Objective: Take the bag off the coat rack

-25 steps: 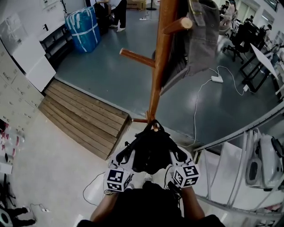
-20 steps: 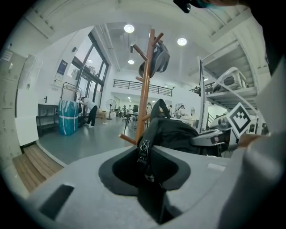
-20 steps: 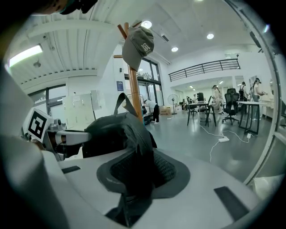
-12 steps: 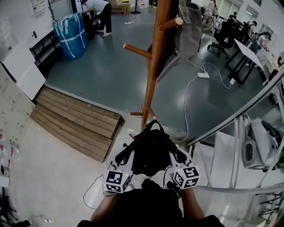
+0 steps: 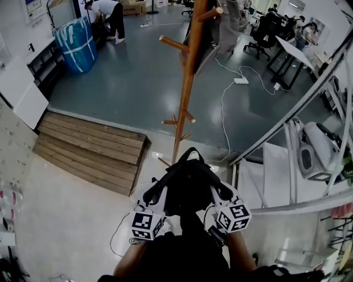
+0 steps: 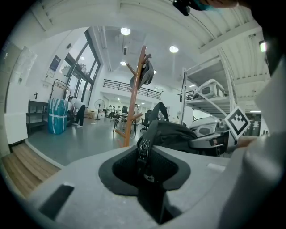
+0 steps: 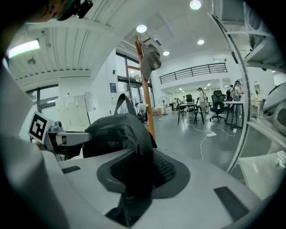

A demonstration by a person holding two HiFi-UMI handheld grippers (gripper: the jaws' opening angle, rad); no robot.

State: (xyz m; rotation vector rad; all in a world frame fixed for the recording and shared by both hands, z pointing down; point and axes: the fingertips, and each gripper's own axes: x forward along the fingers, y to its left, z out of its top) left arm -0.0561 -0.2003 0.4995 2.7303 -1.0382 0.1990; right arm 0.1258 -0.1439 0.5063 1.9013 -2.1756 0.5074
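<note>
A black bag (image 5: 187, 187) hangs between my two grippers, clear of the wooden coat rack (image 5: 185, 88), which stands a few steps ahead. My left gripper (image 5: 156, 193) is shut on the bag's left side; in the left gripper view its pads pinch a strap with a zipper pull (image 6: 143, 153). My right gripper (image 5: 220, 193) is shut on the bag's right side, with black fabric (image 7: 136, 172) pressed between its pads. The bag's carry handle (image 5: 190, 154) stands up towards the rack. A grey garment (image 5: 223, 25) still hangs on the rack's top pegs.
A wooden ramp (image 5: 91, 151) lies to the left, and a metal shelf frame (image 5: 292, 137) stands to the right. A white cable and power strip (image 5: 241, 81) lie on the grey floor. A blue wrapped bundle (image 5: 76, 44) and a bending person (image 5: 105, 11) are far back left.
The coat rack has receded and looks smaller and farther off. Both grippers keep the bag in the same grip, in front of my body.
</note>
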